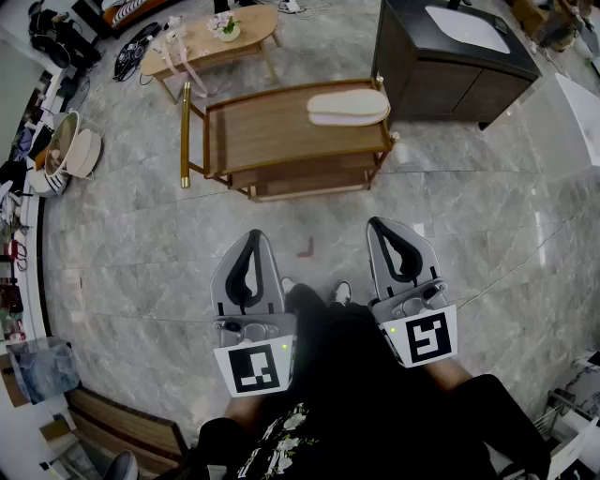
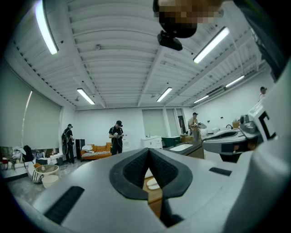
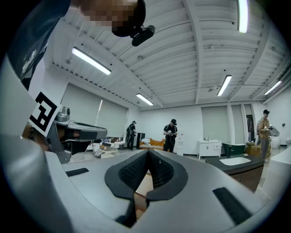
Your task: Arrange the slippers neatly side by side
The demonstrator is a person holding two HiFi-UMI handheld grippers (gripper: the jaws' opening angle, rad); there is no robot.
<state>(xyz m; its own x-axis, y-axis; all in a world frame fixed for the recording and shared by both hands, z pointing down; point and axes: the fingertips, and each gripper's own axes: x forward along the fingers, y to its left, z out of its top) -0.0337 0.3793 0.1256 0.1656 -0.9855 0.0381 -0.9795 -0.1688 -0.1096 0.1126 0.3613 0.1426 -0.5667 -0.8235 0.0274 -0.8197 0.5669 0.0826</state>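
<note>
Both grippers are held level and side by side at the person's waist. The left gripper [image 1: 253,234] has its jaws pressed together with nothing between them, and its own view shows the dark pads meeting at the tip [image 2: 148,150]. The right gripper [image 1: 380,223] is closed in the same way and is also empty [image 3: 148,151].

Ahead of both grippers stands a wooden two-shelf table [image 1: 272,127] with a gold-coloured frame. The slippers [image 1: 347,106] lie on its top shelf at the end ahead of the right gripper. One is cream and one pinkish, and they touch along their long sides. In the left gripper view they show as pale shapes [image 2: 153,183] through the gap beneath the closed pads.

On the grey stone floor between the grippers and the table lies a small reddish-brown mark [image 1: 305,248]. The person's shoe tips [image 1: 343,292] sit between the two grippers.

Ahead and to the outside of the right gripper is a dark cabinet [image 1: 450,70] with a white sink basin [image 1: 466,28] set into its top. Beyond the wooden table is a low oval coffee table [image 1: 202,42] carrying a small pot of flowers [image 1: 226,26] and a pale strap. Far out past the left gripper, round bowls [image 1: 70,150] rest on the floor, and what they hold cannot be told. Other people [image 2: 117,136] stand at the far wall near a sofa [image 2: 95,151].
</note>
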